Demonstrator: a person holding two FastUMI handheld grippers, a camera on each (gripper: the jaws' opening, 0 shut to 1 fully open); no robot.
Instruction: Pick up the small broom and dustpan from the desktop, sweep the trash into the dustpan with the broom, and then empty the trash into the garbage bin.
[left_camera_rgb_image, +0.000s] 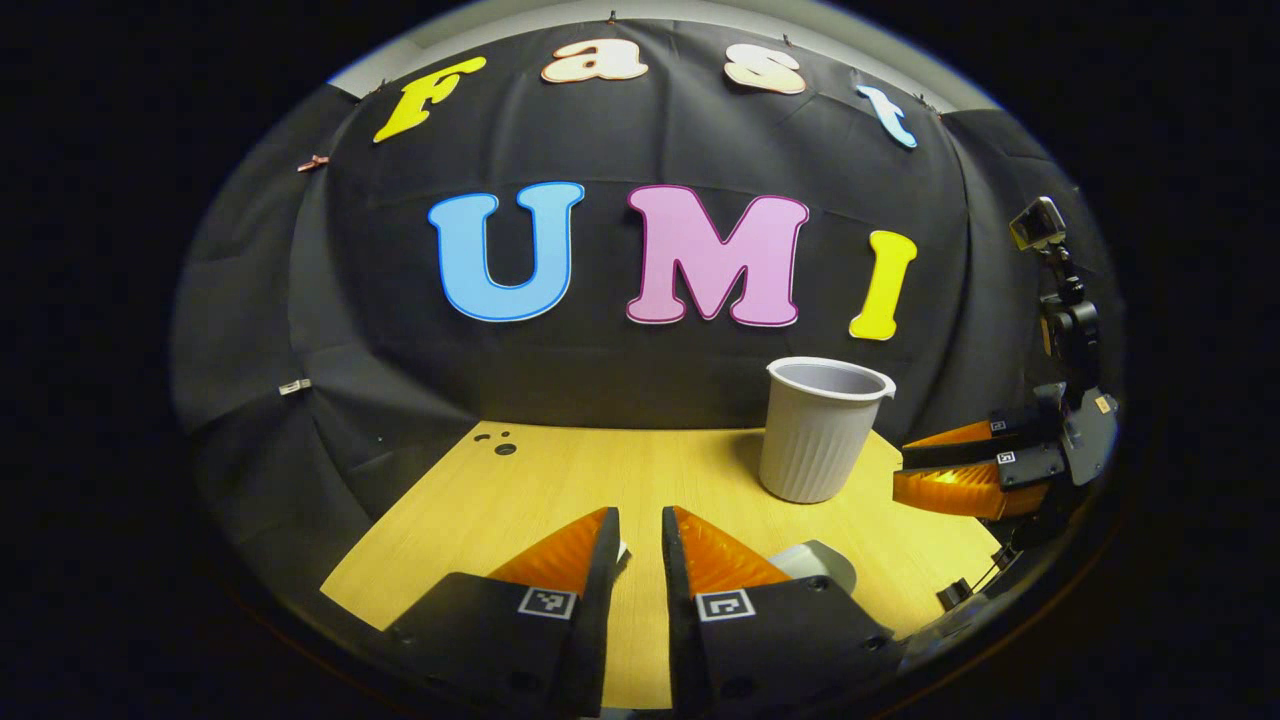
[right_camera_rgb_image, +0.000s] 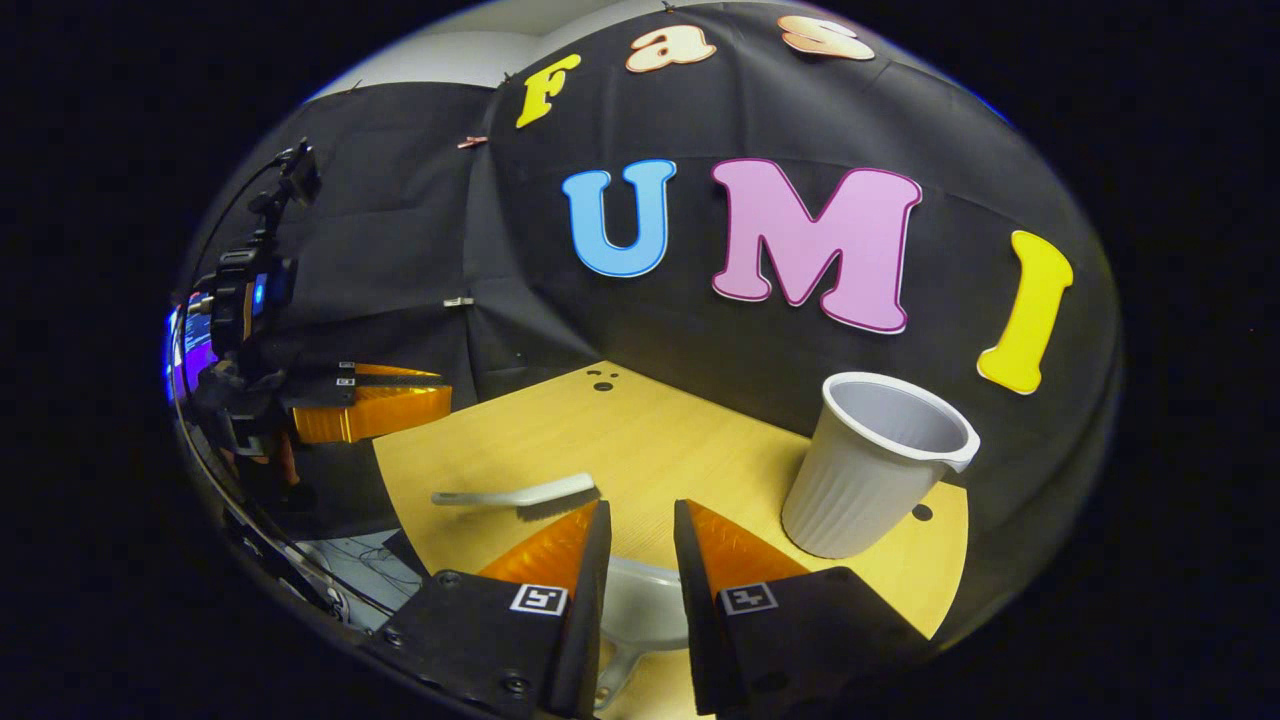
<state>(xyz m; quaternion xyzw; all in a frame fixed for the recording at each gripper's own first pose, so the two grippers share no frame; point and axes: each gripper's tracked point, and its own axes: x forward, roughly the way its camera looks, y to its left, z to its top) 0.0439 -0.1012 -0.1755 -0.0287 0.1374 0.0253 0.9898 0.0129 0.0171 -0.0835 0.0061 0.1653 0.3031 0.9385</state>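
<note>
The small white broom (right_camera_rgb_image: 520, 493) lies flat on the wooden desktop (right_camera_rgb_image: 680, 440), bristles to the right, just beyond my right gripper's left finger. The pale grey dustpan (right_camera_rgb_image: 640, 605) rests on the desk below the gap of my right gripper (right_camera_rgb_image: 641, 505), which is open by a narrow gap and holds nothing. Part of the dustpan (left_camera_rgb_image: 815, 565) peeks out behind the right finger of my left gripper (left_camera_rgb_image: 640, 515), also open by a narrow gap and empty. The white ribbed garbage bin (left_camera_rgb_image: 820, 430) (right_camera_rgb_image: 870, 460) stands upright near the back right.
The right gripper (left_camera_rgb_image: 960, 470) hovers at the desk's right edge in the left gripper view; the left gripper (right_camera_rgb_image: 370, 405) hangs off the desk's left edge in the right gripper view. Small dark holes (left_camera_rgb_image: 500, 445) mark the far left corner. Black cloth walls close the back.
</note>
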